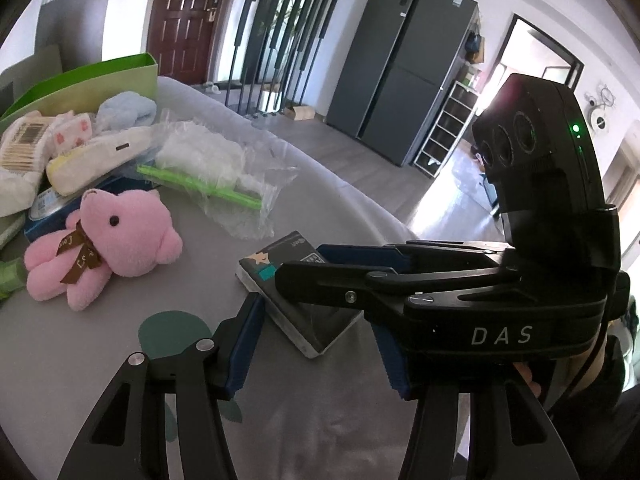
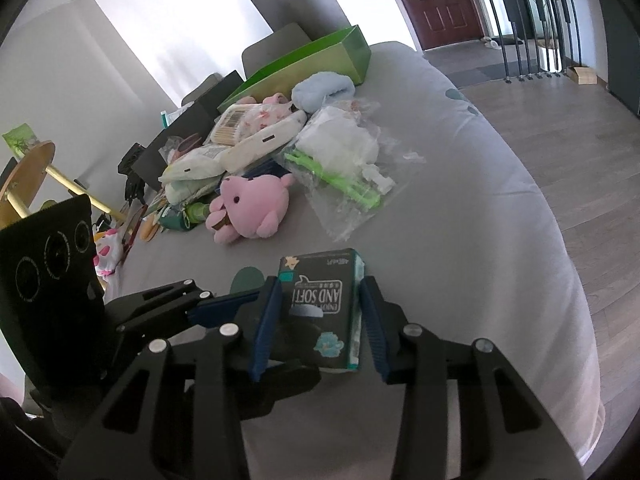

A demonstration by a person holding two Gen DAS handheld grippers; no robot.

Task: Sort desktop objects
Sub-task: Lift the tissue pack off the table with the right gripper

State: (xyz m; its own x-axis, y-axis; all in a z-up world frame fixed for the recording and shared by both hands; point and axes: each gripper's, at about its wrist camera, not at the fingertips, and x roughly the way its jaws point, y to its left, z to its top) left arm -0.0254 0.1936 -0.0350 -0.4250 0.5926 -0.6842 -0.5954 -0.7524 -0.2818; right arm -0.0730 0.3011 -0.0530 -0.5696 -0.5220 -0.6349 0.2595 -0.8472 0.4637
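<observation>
A dark tissue pack [image 1: 304, 320] [image 2: 324, 304] sits between both grippers, above the grey tablecloth [image 1: 100, 360]. In the right wrist view my right gripper [image 2: 320, 282] is shut on it, with a blue pad pressed against each long side. My left gripper [image 1: 316, 312] straddles the pack's near end. Its left pad lies against the pack's edge. The right gripper [image 1: 300, 262] reaches in from the right and hides the other pad's contact. One blue finger [image 2: 216, 306] of the left gripper comes in from the left.
A pink plush bear [image 1: 112, 240] [image 2: 256, 208] lies left of the pack. Beyond it is a clear bag [image 1: 224, 176] with a green-handled item. A pile of pouches and packets leans against a green box [image 1: 100, 76] [image 2: 320, 60]. The table's rounded edge [image 2: 560, 280] drops off to the right.
</observation>
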